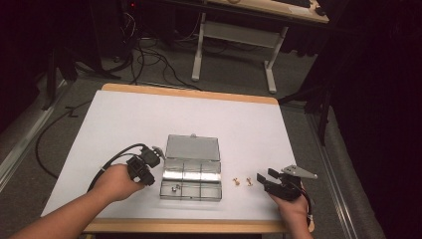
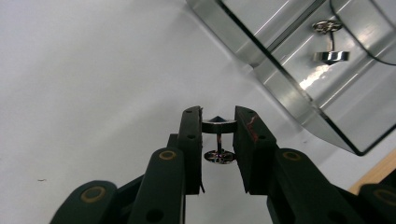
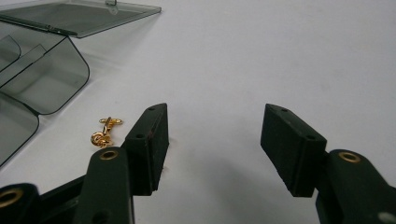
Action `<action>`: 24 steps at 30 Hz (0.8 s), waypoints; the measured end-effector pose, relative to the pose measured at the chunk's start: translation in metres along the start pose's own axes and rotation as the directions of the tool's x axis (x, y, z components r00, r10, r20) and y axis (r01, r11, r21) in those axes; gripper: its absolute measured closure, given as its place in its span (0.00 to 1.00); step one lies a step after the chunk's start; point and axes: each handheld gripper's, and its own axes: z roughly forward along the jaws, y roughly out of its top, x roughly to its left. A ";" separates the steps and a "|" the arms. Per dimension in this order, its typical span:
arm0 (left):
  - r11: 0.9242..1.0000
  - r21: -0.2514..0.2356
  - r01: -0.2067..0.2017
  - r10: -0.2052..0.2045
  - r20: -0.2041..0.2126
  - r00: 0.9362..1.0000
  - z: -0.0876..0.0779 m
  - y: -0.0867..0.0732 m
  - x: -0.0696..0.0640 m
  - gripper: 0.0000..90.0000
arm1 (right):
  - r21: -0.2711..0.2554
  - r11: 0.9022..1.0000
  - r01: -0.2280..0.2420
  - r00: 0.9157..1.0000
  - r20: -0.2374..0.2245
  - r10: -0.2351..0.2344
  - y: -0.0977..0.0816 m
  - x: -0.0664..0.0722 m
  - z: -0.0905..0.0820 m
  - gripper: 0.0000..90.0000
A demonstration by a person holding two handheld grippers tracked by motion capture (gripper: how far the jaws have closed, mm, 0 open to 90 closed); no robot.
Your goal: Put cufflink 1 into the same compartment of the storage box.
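The left gripper (image 2: 218, 123) is clamped on a small silver cufflink (image 2: 219, 140), its jaws pinching the flat head from both sides, so the stem hangs down between them with the round foot below. It hovers over the white table (image 1: 124, 124) just off the left wall of the clear compartment box (image 1: 191, 172), near the table's front edge. The box therefore lies up and to the right of the jaws in the left gripper view, and the nearest cell is the front-left one, which already holds another silver cufflink (image 2: 330, 44) lying on its floor (the other cells look empty as far as I can tell). The lid lies open, flat toward the far edge.

The right gripper (image 3: 214, 140) rests near the front-right corner of the table with its jaws spread wide and nothing between them. Two gold cufflinks (image 1: 243, 181) lie on the bare table between it and the box's right wall; one (image 3: 104, 132) sits just left of the right gripper's left jaw, its long axis running roughly away from the camera. The right hand is plainly the nearer one for these.
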 end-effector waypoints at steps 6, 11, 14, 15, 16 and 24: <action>1.000 -0.020 -0.014 0.014 -0.004 1.000 -0.015 0.006 -0.005 0.82 | 0.001 1.000 -0.002 1.000 0.000 0.002 0.000 0.000 0.001 0.47; 0.999 -0.035 -0.030 0.030 -0.003 1.000 -0.027 0.013 -0.011 0.82 | 0.001 1.000 -0.002 1.000 0.000 0.002 0.000 0.000 0.000 0.47; 0.998 -0.050 -0.037 0.037 0.000 0.999 -0.033 0.016 -0.014 0.82 | 0.002 1.000 -0.002 1.000 0.000 0.002 0.000 0.000 0.000 0.47; 0.998 -0.056 -0.038 0.038 0.003 0.999 -0.034 0.017 -0.016 0.82 | 0.002 1.000 -0.003 1.000 -0.001 0.003 0.000 0.001 0.000 0.47; 0.997 -0.057 -0.044 0.044 0.001 0.999 -0.035 0.019 -0.017 0.82 | 0.002 1.000 -0.002 1.000 -0.001 0.002 0.000 0.001 0.000 0.47; 0.994 -0.063 -0.092 0.094 0.026 0.995 -0.034 0.029 -0.036 0.82 | 0.002 1.000 -0.002 1.000 -0.002 0.002 0.000 0.001 0.000 0.47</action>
